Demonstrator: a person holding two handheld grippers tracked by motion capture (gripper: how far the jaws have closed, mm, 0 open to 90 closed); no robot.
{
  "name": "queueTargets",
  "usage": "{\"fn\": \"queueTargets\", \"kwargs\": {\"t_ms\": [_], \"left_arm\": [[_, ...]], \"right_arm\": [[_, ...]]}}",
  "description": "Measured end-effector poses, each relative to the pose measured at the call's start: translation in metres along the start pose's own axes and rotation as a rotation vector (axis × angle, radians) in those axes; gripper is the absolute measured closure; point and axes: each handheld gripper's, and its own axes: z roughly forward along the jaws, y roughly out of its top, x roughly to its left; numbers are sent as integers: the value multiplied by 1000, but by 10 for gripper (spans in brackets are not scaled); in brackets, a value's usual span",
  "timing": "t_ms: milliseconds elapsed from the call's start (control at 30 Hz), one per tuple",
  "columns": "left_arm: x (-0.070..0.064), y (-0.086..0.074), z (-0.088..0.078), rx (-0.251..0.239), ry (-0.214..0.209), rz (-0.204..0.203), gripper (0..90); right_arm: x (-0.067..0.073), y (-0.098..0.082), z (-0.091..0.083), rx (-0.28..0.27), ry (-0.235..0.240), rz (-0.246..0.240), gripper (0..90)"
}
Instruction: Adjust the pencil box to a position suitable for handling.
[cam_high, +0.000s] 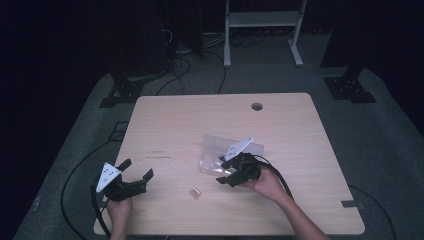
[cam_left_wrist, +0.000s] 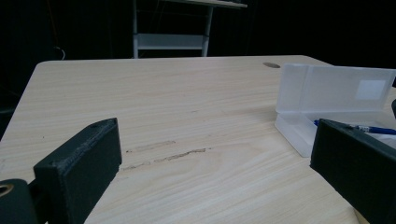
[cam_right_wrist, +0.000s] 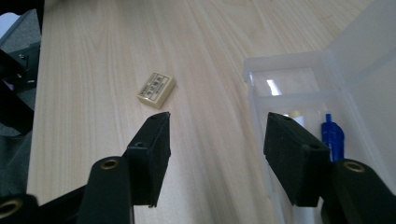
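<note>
A clear plastic box (cam_high: 220, 142) lies open at mid-table with its lid upright. It holds a blue pen (cam_right_wrist: 332, 135), which also appears as the pen (cam_left_wrist: 373, 129) in the left gripper view. A small beige eraser (cam_high: 195, 192) lies on the wood in front of the box, and the eraser (cam_right_wrist: 156, 89) appears just beyond the right gripper's left jaw. My right gripper (cam_high: 221, 172) is open at the near end of the box (cam_right_wrist: 289, 74), with bare wood between its jaws (cam_right_wrist: 217, 126). My left gripper (cam_high: 137, 168) rests open at the front left, holding nothing (cam_left_wrist: 215, 154), facing the box (cam_left_wrist: 336, 88).
The wooden table (cam_high: 300, 200) has a round cable hole (cam_high: 257, 106) near its far edge and faint scuff marks (cam_high: 157, 156) left of centre. A white shelf frame (cam_high: 262, 20) and cables (cam_high: 175, 70) stand on the floor beyond the table.
</note>
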Motion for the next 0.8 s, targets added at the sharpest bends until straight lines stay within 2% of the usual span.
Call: {"fn": "queueTargets", "kwargs": {"t_ms": [300, 800], "left_arm": [[0, 0, 0, -3, -1, 1, 11], [-1, 0, 1, -4, -5, 3, 11]], "right_arm": [[14, 9, 12, -3, 44, -31, 392], [33, 16, 37, 29, 90, -78, 380]]}}
